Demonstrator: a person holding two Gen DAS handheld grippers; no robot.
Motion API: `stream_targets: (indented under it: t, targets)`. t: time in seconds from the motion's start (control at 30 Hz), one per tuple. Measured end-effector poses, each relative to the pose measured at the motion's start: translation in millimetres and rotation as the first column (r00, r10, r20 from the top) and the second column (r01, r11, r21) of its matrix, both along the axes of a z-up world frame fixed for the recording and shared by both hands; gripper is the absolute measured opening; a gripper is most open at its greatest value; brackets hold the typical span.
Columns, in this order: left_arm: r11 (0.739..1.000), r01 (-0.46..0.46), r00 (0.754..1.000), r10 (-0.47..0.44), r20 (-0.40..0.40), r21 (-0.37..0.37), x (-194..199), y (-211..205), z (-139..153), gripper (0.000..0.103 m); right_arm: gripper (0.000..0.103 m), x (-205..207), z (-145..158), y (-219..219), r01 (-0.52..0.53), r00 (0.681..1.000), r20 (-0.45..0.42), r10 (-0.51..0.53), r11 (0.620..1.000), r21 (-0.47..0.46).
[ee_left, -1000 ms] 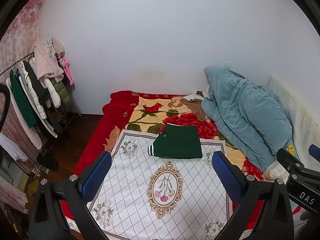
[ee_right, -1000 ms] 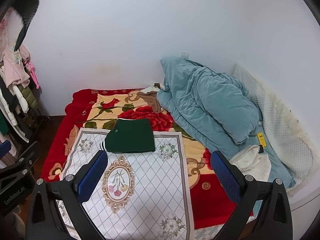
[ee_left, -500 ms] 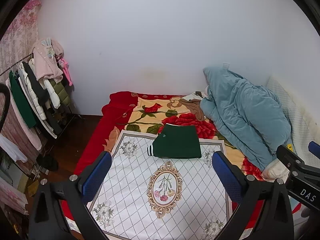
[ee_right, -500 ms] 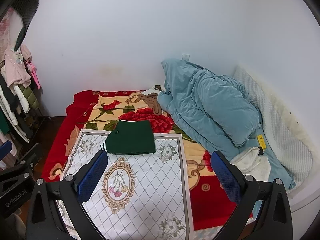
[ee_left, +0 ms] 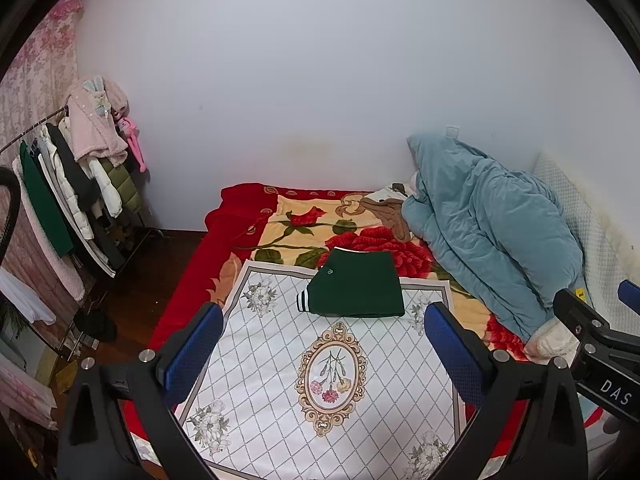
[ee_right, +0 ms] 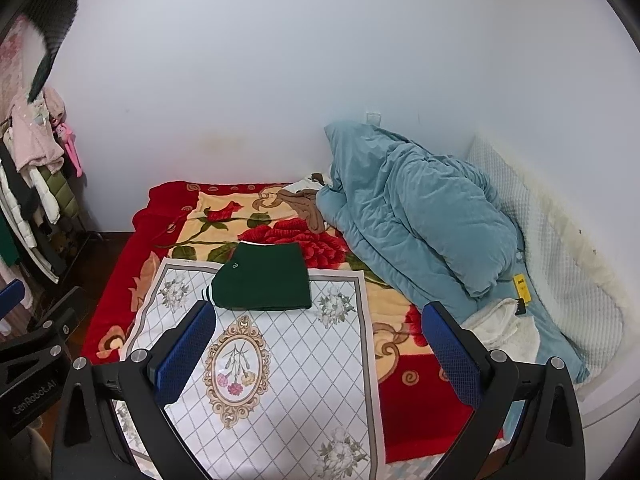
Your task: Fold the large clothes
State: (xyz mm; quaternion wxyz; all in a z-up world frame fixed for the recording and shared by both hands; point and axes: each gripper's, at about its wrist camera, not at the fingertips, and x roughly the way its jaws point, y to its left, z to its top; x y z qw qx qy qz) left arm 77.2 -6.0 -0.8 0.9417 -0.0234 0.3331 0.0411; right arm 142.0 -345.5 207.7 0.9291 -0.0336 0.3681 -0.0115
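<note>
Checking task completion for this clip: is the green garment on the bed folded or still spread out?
Folded. The green garment lies as a compact rectangle on the white patterned cloth, striped cuff tucked at its left edge; both grippers are open and away from it.

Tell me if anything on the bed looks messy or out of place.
The green garment lies neatly folded on the white patterned mat. The blue comforter is bunched in a heap against the wall, and a brown garment lies crumpled beside it.
</note>
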Motion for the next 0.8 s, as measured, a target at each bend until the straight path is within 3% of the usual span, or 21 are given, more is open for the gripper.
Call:
stream_targets:
  t: [0.8]
  targets:
    - [1.0,-0.005,1.0,0.005,0.013,0.005,-3.0,8.8,6.5,0.103,0.103,-4.4,1.6,0.7,0.009,1.0,0.011,-0.009,1.0,-0.002]
